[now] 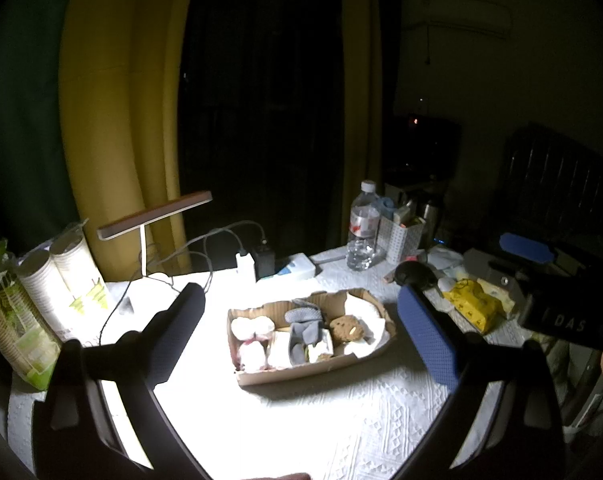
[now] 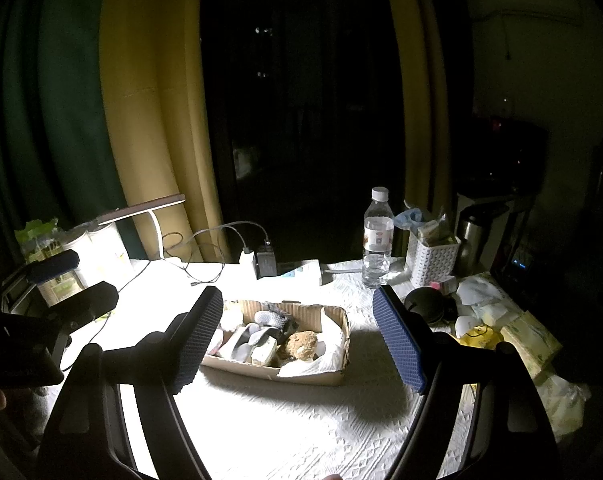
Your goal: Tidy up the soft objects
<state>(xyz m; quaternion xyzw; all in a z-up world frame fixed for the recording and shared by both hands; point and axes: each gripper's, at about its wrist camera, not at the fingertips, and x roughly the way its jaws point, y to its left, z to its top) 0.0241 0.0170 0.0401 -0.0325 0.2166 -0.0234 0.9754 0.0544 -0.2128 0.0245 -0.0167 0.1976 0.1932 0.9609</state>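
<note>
A shallow cardboard tray sits mid-table on a white patterned cloth; it also shows in the right wrist view. Inside lie white and pink rolled pieces, grey socks, a brown plush toy and a white cloth. The plush and the socks show in the right wrist view too. My left gripper is open and empty, held above and in front of the tray. My right gripper is open and empty, also in front of the tray.
A desk lamp, paper cup stacks and chargers with cables stand at back left. A water bottle, white basket, black round object, yellow pack and tissues crowd the right.
</note>
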